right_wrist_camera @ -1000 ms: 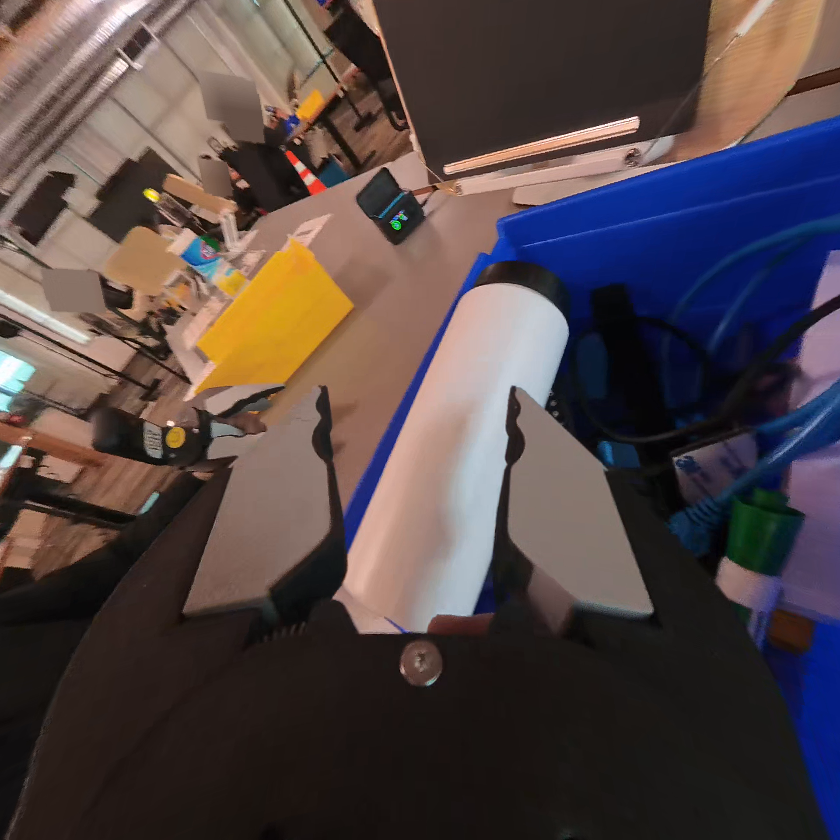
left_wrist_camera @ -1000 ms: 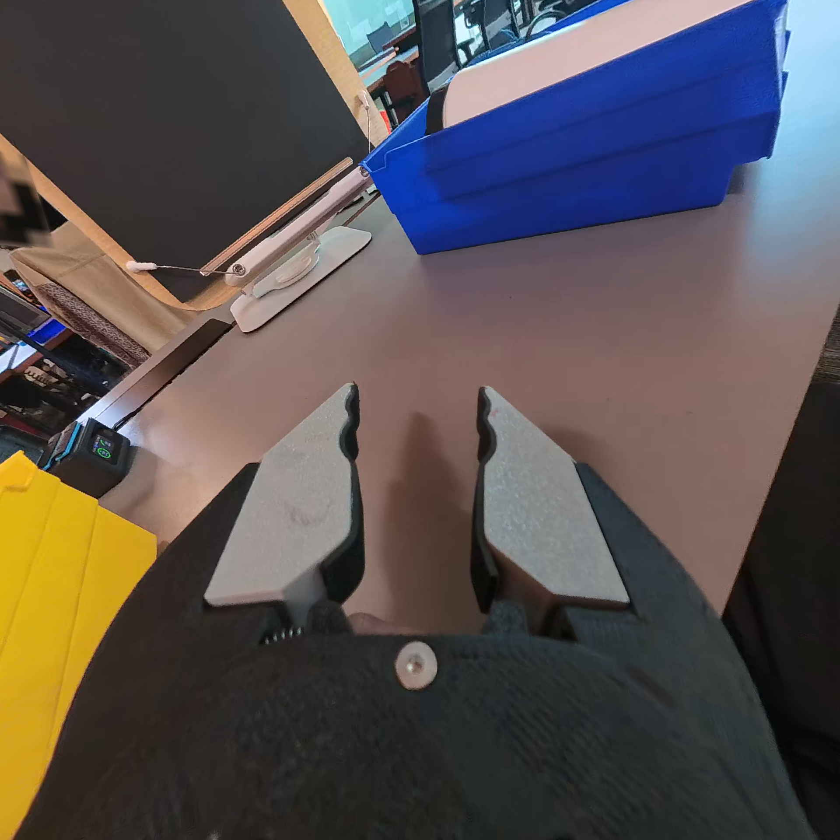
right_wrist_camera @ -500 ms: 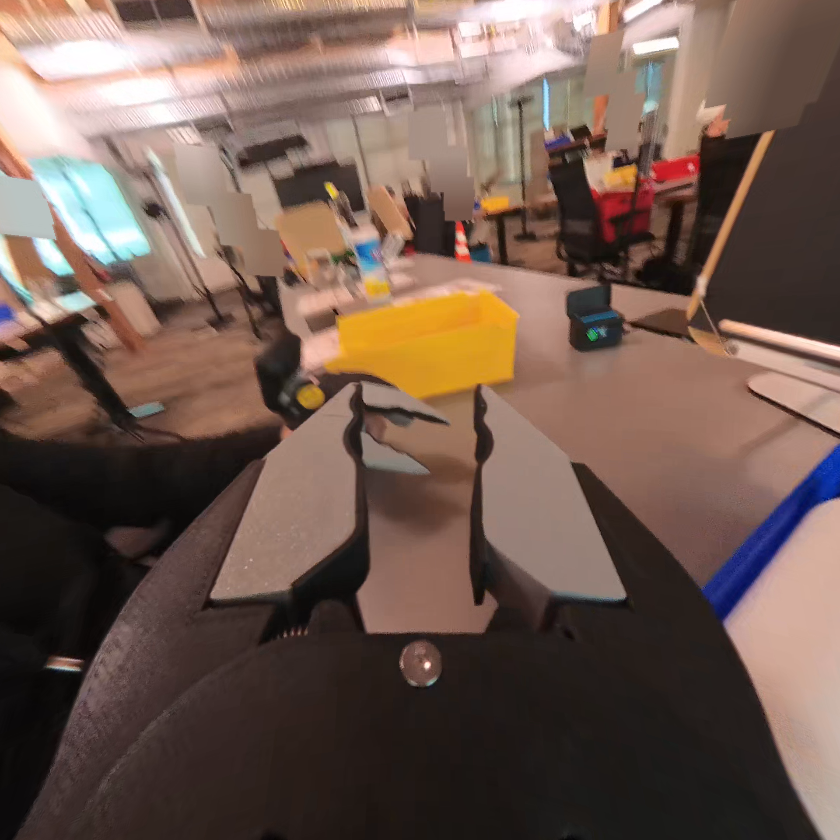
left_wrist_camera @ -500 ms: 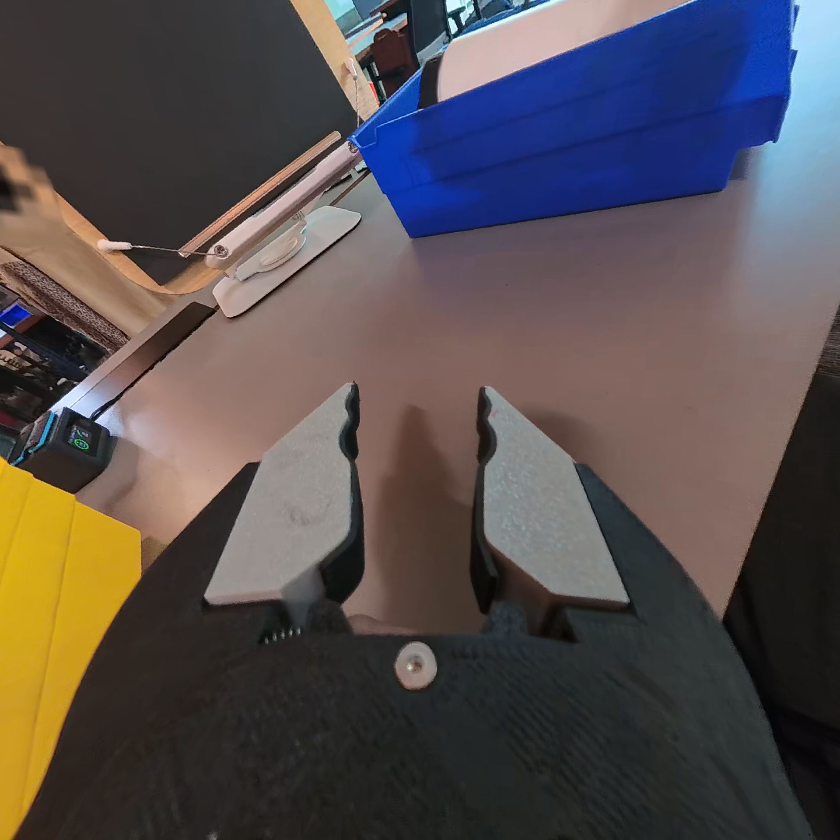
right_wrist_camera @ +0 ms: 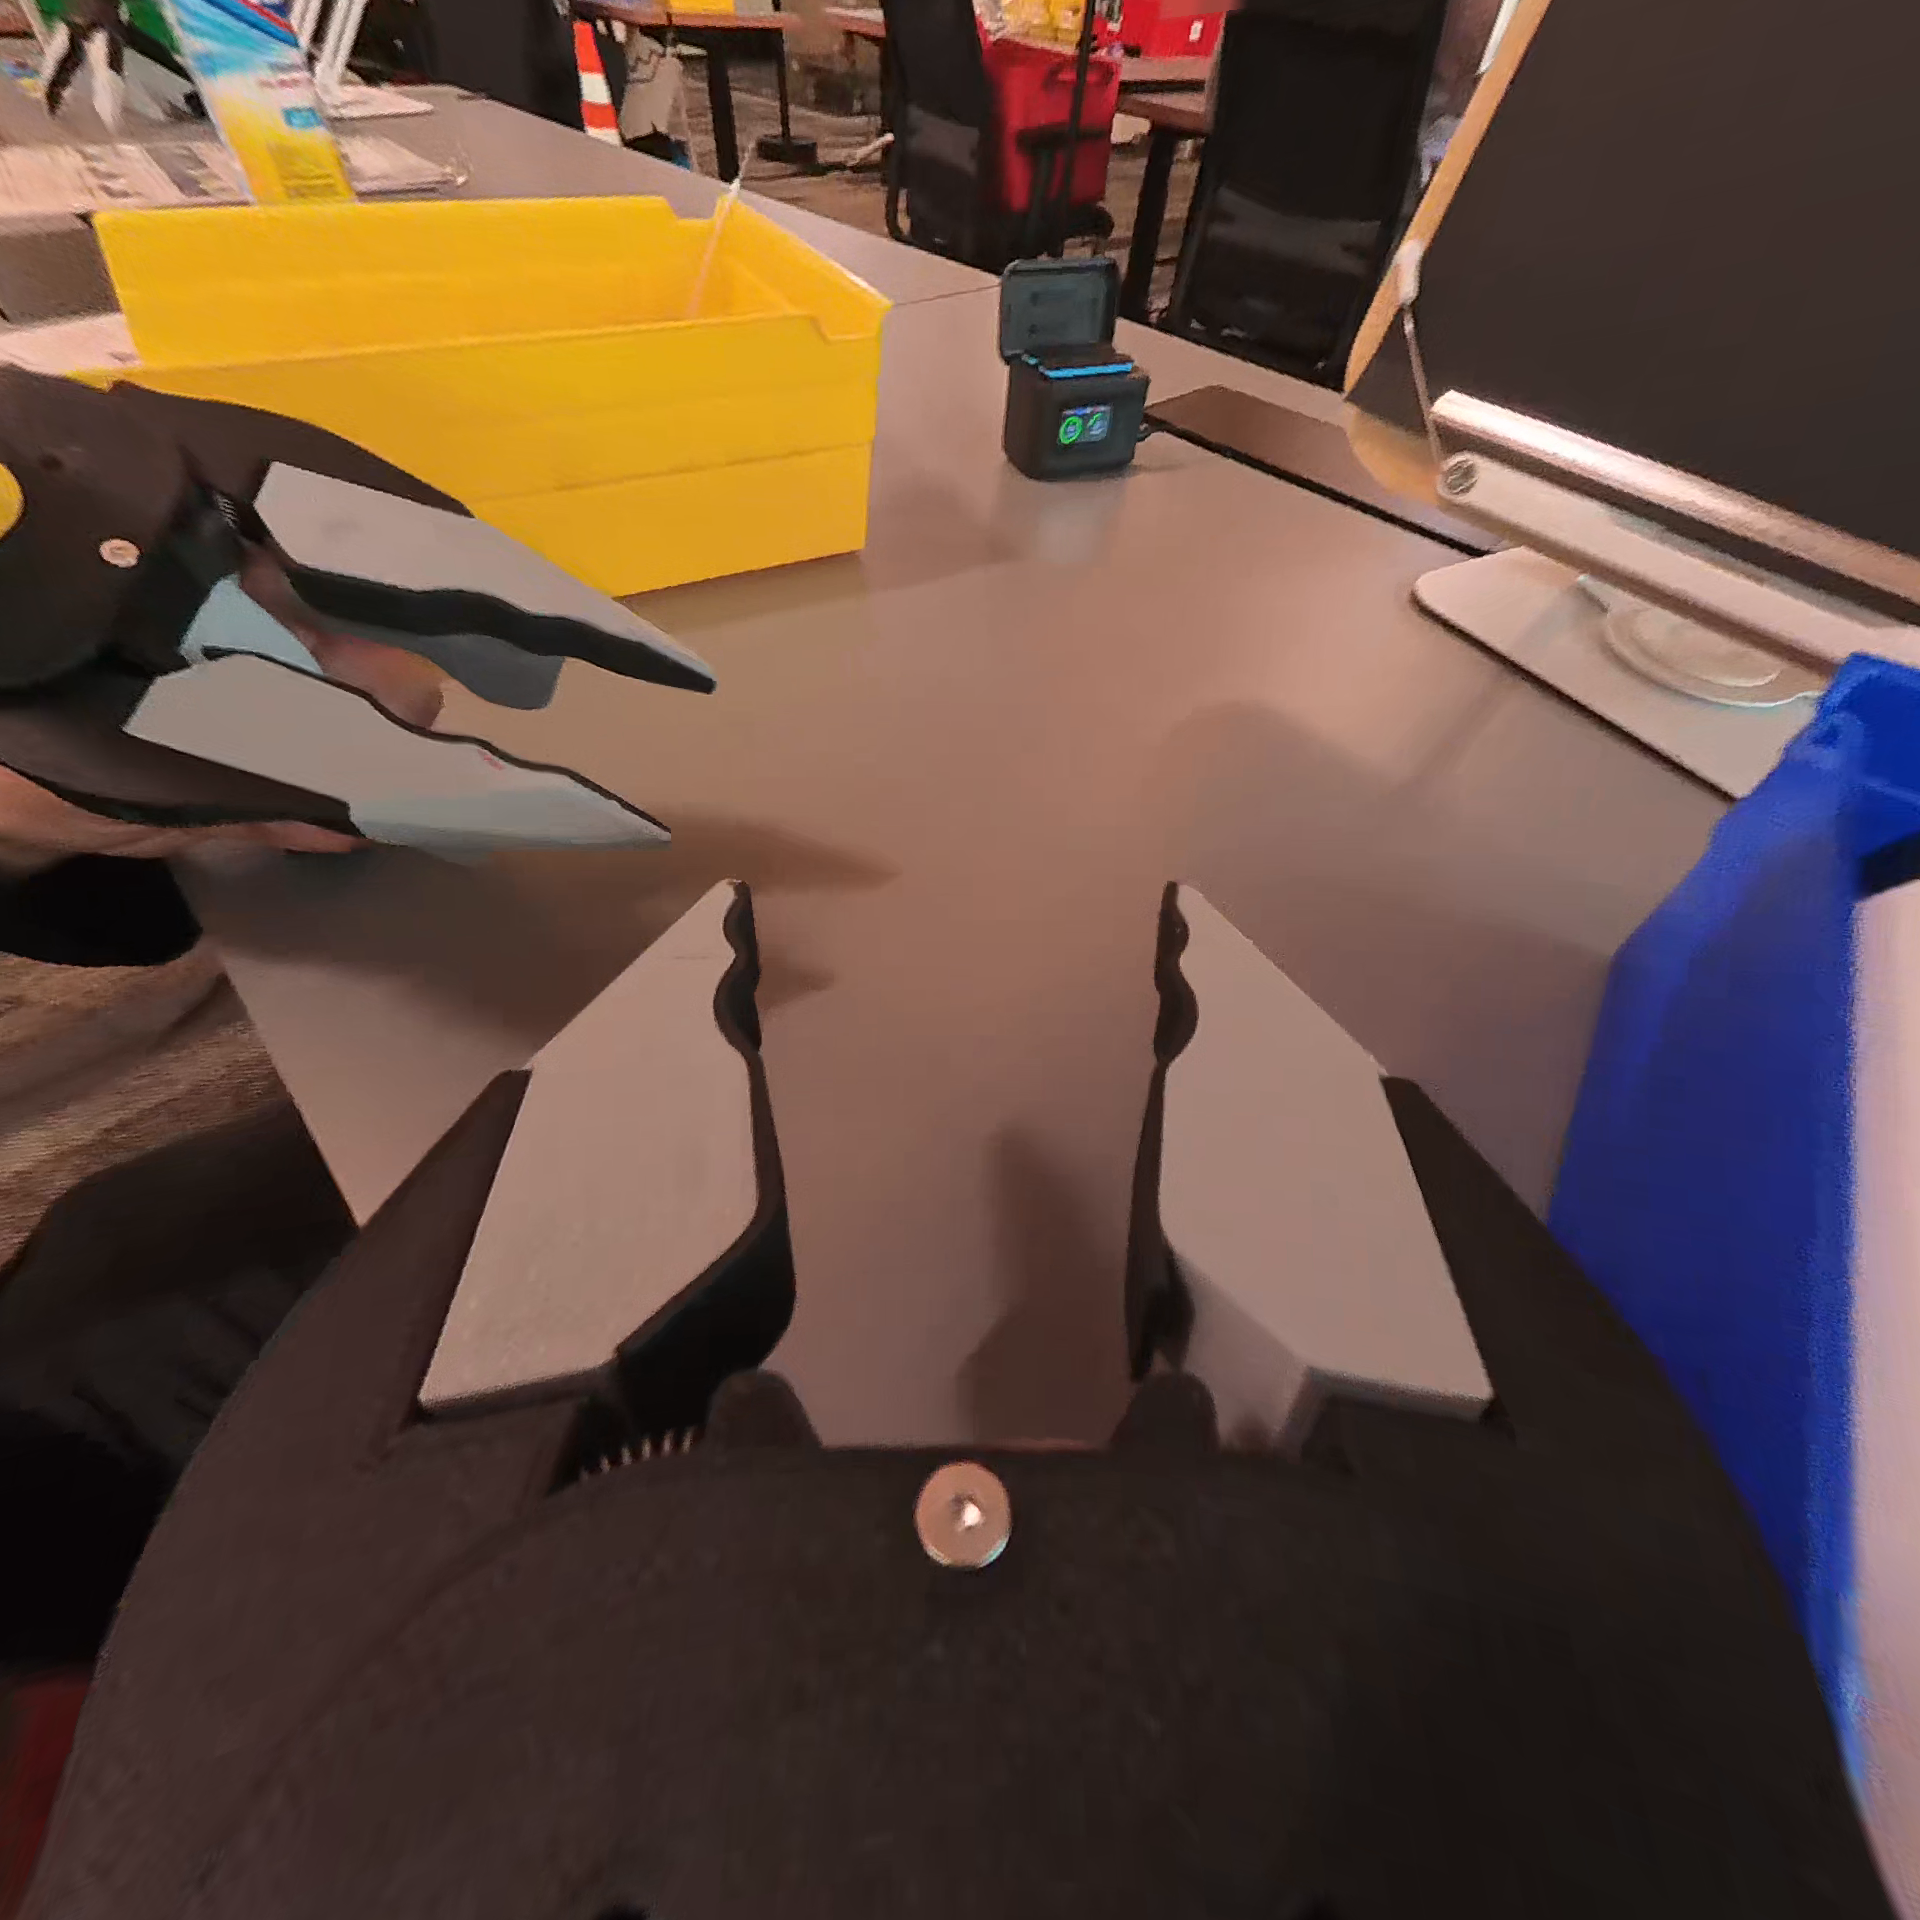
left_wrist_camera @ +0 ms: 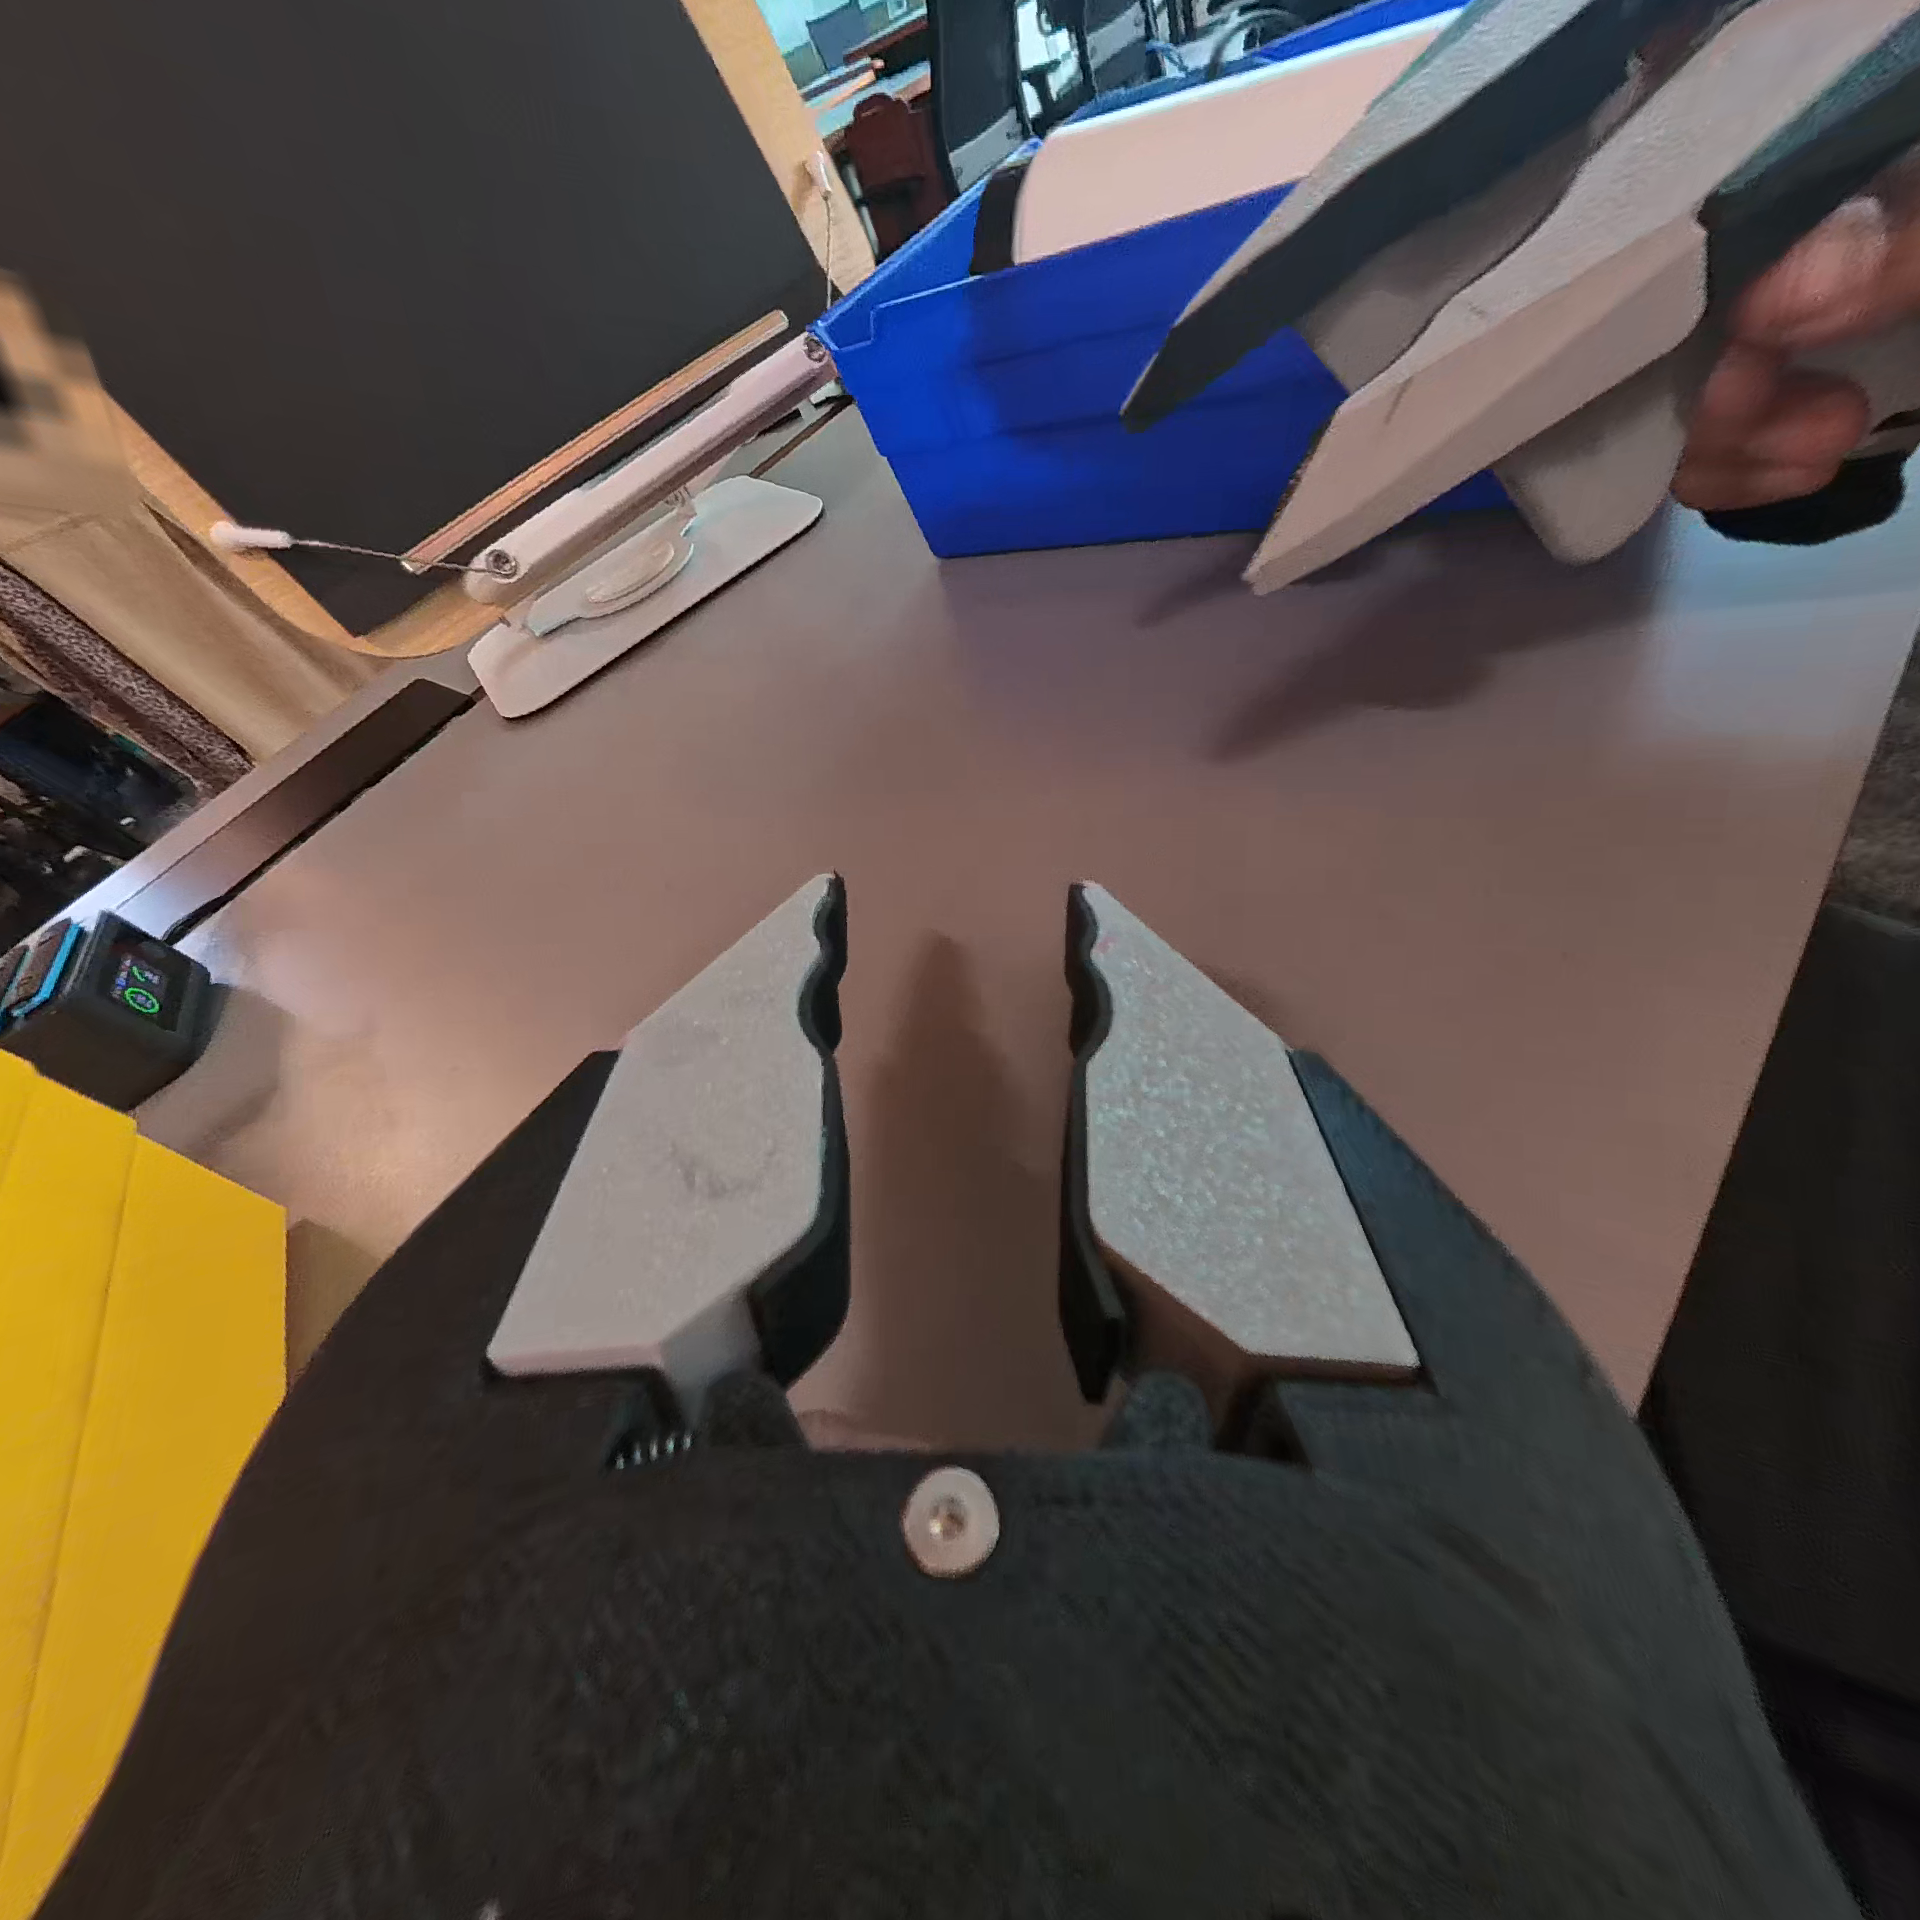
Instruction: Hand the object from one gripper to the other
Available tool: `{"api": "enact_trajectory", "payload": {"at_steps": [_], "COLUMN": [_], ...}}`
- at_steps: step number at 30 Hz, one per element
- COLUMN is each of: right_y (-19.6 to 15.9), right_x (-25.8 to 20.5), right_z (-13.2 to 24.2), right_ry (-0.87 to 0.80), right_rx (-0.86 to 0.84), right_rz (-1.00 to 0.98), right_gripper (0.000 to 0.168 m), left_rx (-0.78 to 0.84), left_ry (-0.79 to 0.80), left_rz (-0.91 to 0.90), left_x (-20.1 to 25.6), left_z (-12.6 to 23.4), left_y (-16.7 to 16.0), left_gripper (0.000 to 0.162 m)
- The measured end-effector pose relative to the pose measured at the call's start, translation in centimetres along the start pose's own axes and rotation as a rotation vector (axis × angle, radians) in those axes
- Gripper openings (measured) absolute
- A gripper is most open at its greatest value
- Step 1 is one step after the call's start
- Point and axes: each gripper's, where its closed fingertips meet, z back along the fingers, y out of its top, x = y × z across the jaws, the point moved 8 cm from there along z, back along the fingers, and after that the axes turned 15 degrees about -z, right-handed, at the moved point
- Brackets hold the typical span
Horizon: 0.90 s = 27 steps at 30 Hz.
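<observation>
Hovering over the table (left_wrist_camera: pixel 1039 727), both the left gripper (left_wrist_camera: pixel 954 914) and right gripper (right_wrist_camera: pixel 956 904) have fingers spread, empty.

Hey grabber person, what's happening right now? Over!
Left gripper open, empty. Right gripper open, empty. White bottle lying in blue bin. Nothing blocking.

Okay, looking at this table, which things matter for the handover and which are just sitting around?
For the job:
- left gripper, open, empty
- right gripper, open, empty
- white cylinder with black cap, in the blue plastic bin

Lying about:
- yellow plastic bin
- small black charging case
- monitor stand
</observation>
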Motion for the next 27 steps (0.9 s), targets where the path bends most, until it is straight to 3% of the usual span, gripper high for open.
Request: {"api": "enact_trajectory", "payload": {"at_steps": [7, 15, 18, 21, 24, 27], "right_y": [-1.7, -1.5, -1.6, -1.7, -1.7, -1.6], "right_x": [1.3, 2.0, 1.6, 1.3, 1.3, 1.5], "right_z": [-2.1, -1.8, -2.0, -2.0, -2.0, -1.9], "right_ry": [0.037, 0.149, 0.141, 0.122, 0.122, 0.133], "right_rx": [-0.012, -0.007, -0.022, -0.025, -0.017, -0.016], "right_rz": [-0.063, -0.169, -0.128, -0.095, -0.094, -0.115], "right_gripper": [0.076, 0.066, 0.066, 0.066, 0.065, 0.064], "left_rx": [-0.052, -0.087, -0.061, 0.005, 0.108, 0.115], "left_ry": [0.018, 0.018, 0.051, 0.09, 0.228, 0.328], "left_rz": [-0.104, -0.132, -0.063, 0.001, 0.062, 0.151], "left_x": [0.9, 1.3, 0.7, -1.3, -5.5, -9.3], "left_z": [-0.5, -0.8, -0.1, 3.0, 8.4, 13.1], "left_y": [0.1, 0.0, 0.2, 2.5, 5.3, 4.1], "left_gripper": [0.049, 0.059, 0.053, 0.054, 0.056, 0.057]}}
